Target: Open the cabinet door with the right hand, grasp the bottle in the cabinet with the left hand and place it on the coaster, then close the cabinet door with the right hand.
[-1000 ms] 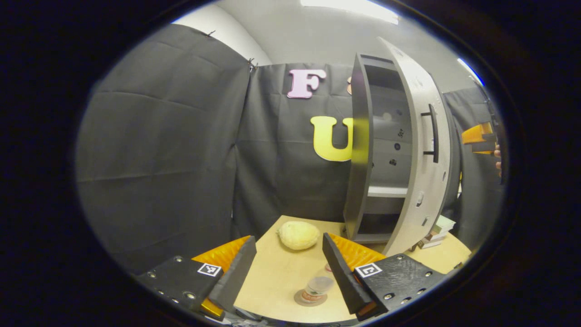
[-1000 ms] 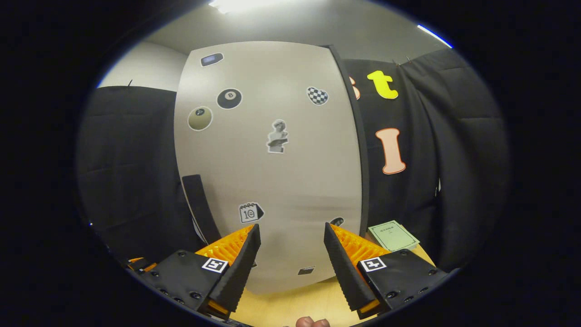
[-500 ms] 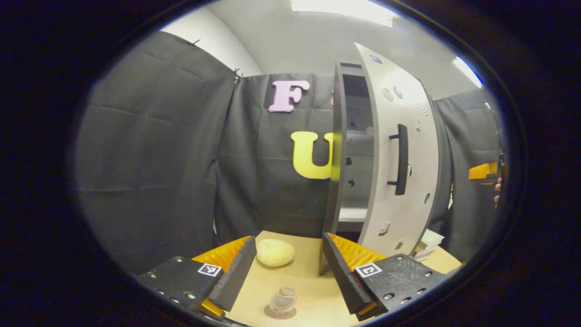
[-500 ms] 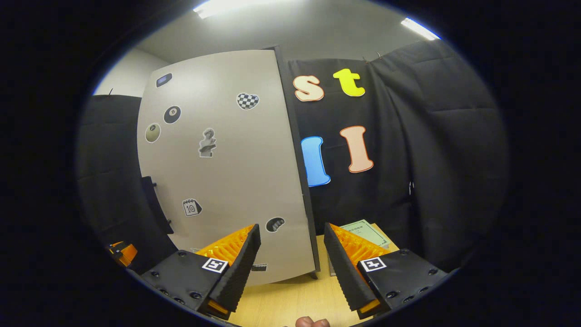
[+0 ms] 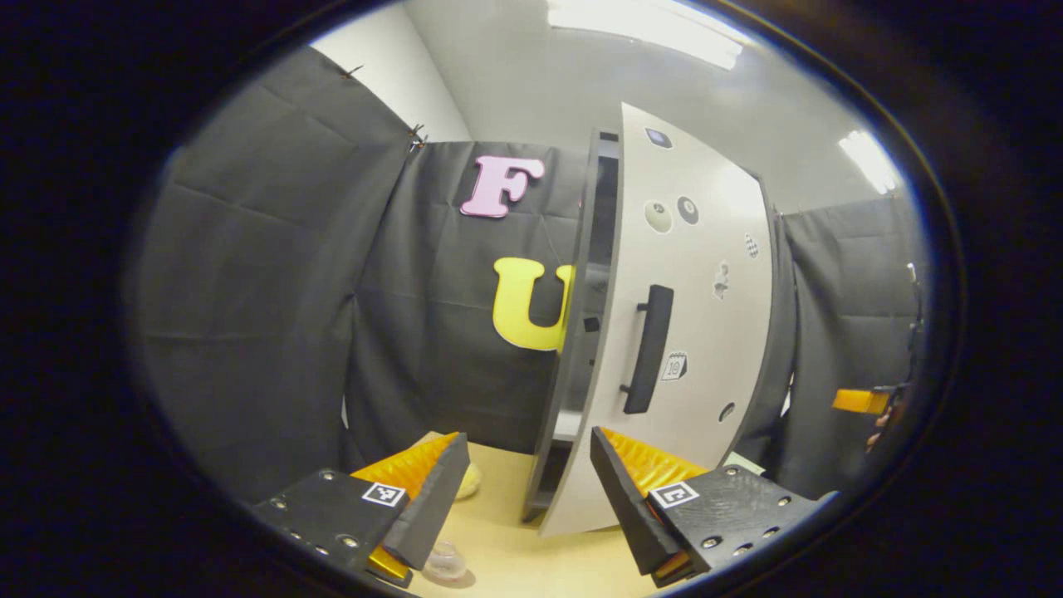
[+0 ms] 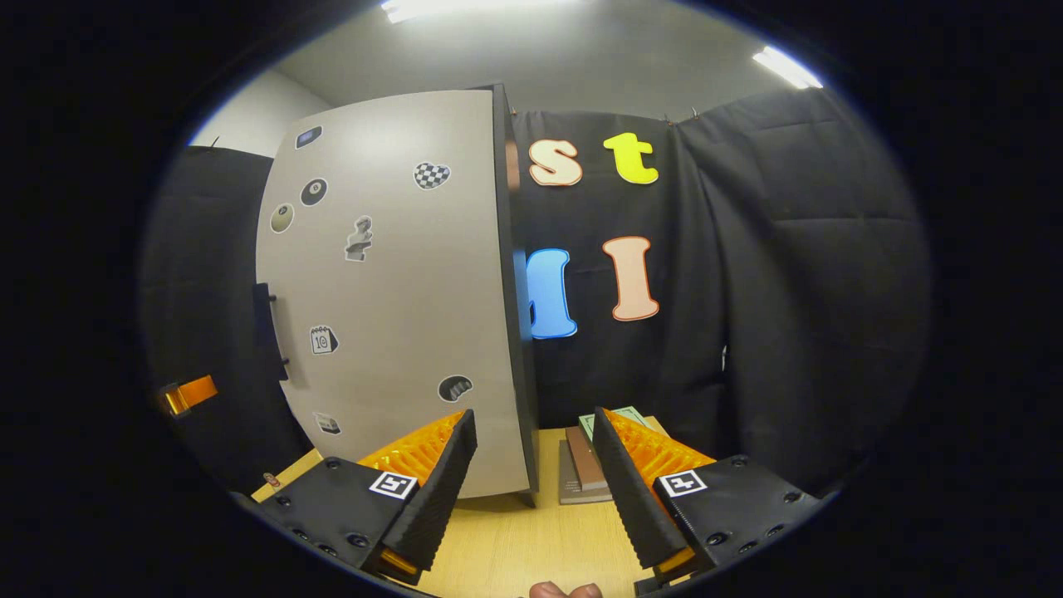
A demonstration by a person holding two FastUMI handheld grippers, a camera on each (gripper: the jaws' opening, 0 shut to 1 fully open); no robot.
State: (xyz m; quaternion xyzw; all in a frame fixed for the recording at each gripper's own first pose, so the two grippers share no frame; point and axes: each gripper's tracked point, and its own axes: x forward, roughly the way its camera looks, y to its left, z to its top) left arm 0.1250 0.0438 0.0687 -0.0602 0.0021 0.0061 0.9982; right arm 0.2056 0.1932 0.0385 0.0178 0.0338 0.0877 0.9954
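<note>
Door (image 5: 689, 316), flat matte panel, stickered

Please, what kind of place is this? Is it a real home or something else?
Probably a staged recording booth, not a real home. Black cloth hangs as walls on all sides, a small cabinet with a sticker-covered door stands on a wooden table, and ceiling strip lights suggest an office room.

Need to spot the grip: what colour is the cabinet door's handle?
Black handle, clearest in the left gripper view.
</note>
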